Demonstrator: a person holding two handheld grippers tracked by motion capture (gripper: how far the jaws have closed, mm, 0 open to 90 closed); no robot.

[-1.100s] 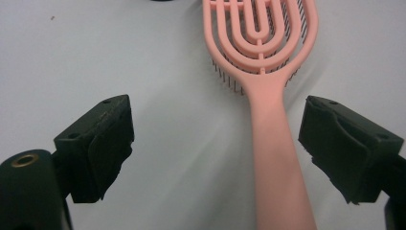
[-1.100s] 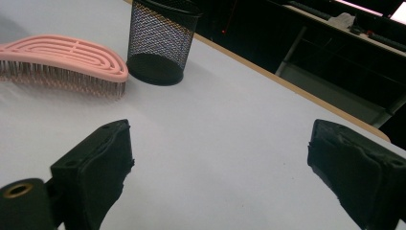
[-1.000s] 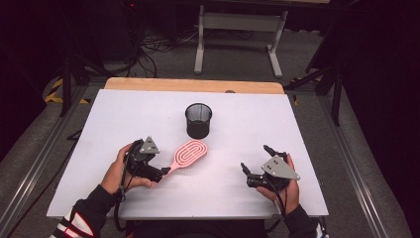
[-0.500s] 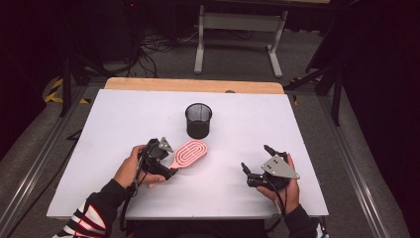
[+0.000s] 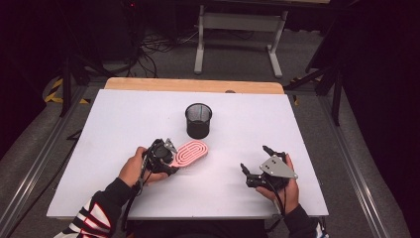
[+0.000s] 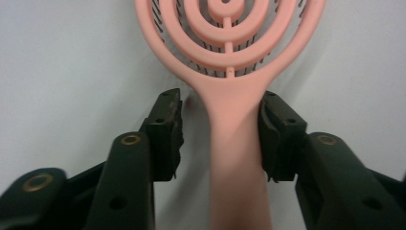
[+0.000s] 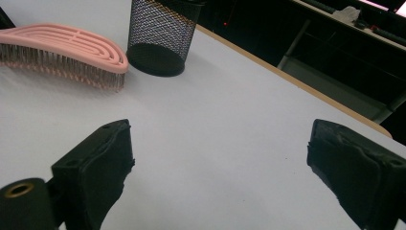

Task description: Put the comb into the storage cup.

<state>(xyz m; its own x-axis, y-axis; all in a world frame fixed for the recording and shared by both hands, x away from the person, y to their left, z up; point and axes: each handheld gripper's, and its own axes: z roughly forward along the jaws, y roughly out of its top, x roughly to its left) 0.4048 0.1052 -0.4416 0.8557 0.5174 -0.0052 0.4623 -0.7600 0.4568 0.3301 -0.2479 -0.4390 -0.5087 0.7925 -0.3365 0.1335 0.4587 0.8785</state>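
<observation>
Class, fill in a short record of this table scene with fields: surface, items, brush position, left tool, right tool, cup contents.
surface: white table
items: pink brush, black mesh cup
brush position: lying bristles down, in front of the cup, apart from it
left tool: jaws have just been closing around the brush handle; right pad touches it, left pad has a gap
right tool: open, nothing between the jaws, resting at the table's right
cup contents: cannot tell
</observation>
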